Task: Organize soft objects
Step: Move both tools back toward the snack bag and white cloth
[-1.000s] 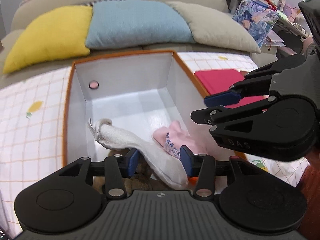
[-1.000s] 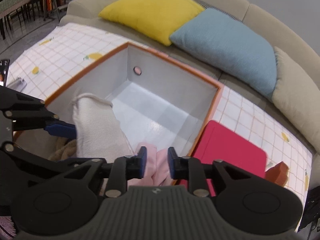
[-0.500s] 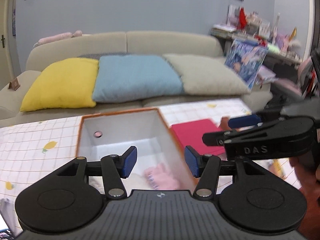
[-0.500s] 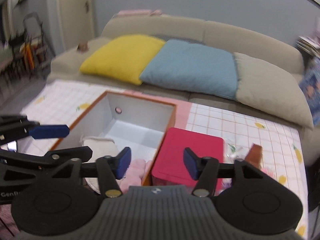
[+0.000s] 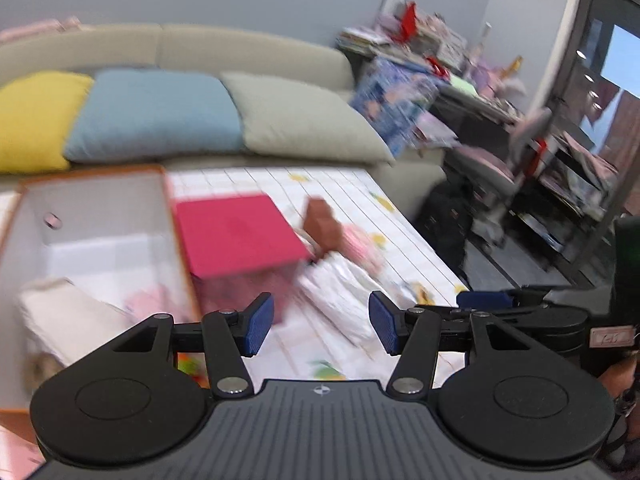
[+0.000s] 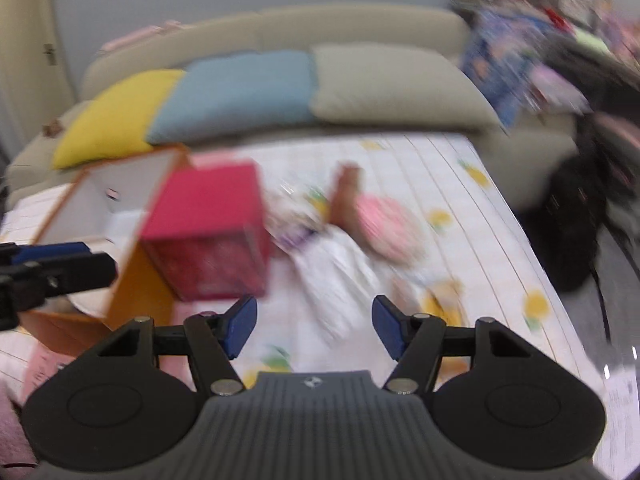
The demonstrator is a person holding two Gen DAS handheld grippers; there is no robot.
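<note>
Here the left gripper [image 5: 321,327] stands with its blue-padded jaws apart and nothing between them; they have just been opening. The right gripper [image 6: 314,325] is likewise spread and empty, its jaws having just widened too.

Beyond both sets of jaws, at the centre of each frame, a blurred white cloth bundle [image 6: 334,276] lies on the lemon-print checked tablecloth [image 6: 472,216]. Just above it sit a round pink soft item [image 6: 386,226] and a brown plush toy [image 6: 347,196], too blurred to tell whether they touch.

To the left stands a magenta box with a flat lid [image 5: 234,230], just beside the orange-rimmed white open box [image 5: 92,220]. Inside that, at the lower left of the left wrist view, rest a cream folded cloth [image 5: 60,312] and a pale pink cloth [image 5: 154,302].
</note>
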